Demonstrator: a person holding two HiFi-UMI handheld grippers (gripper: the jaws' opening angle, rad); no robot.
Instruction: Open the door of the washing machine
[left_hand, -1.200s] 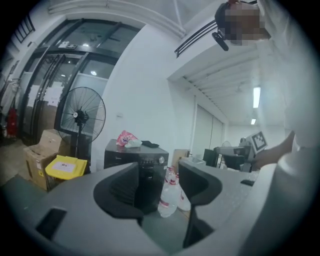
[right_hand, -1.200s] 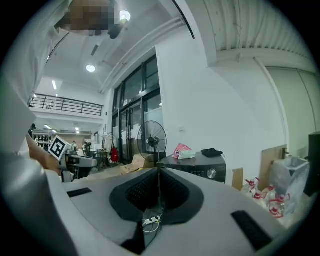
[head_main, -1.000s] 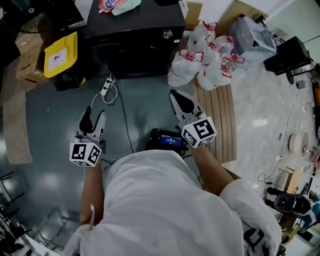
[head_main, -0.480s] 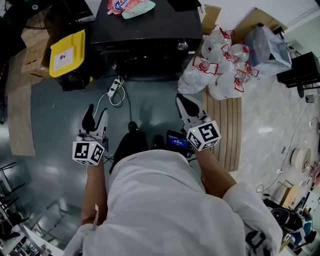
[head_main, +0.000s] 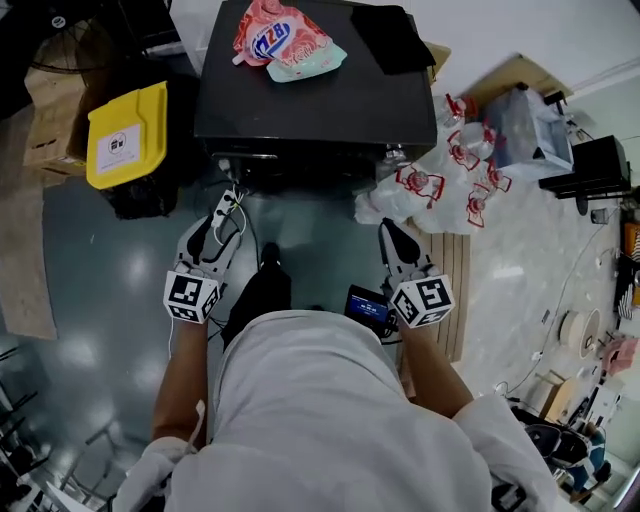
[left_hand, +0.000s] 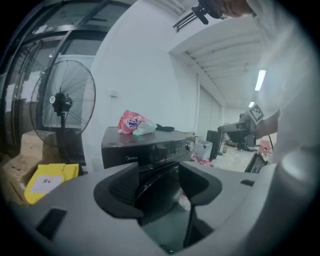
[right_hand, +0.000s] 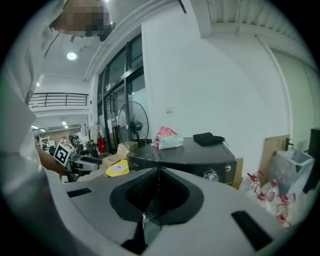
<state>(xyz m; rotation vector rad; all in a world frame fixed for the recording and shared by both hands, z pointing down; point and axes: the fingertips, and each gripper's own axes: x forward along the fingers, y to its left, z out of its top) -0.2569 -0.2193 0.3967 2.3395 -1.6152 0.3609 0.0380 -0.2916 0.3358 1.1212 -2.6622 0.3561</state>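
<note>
At far left a yellow plastic lidded bin (head_main: 125, 135) stands on the floor. Our left forearm reaches forward, and the left gripper (head_main: 212, 240) points at the black front-loading washing machine (head_main: 310, 95) without touching it. Its jaws stand wide apart with nothing between them, and the machine's dark round door (left_hand: 150, 182) shows through the gap. The machine sits ahead, between the two grippers. Our right arm extends likewise. The right gripper (head_main: 392, 238) has its jaws pressed together, empty, near white plastic bags with red handles (head_main: 440, 175).
</note>
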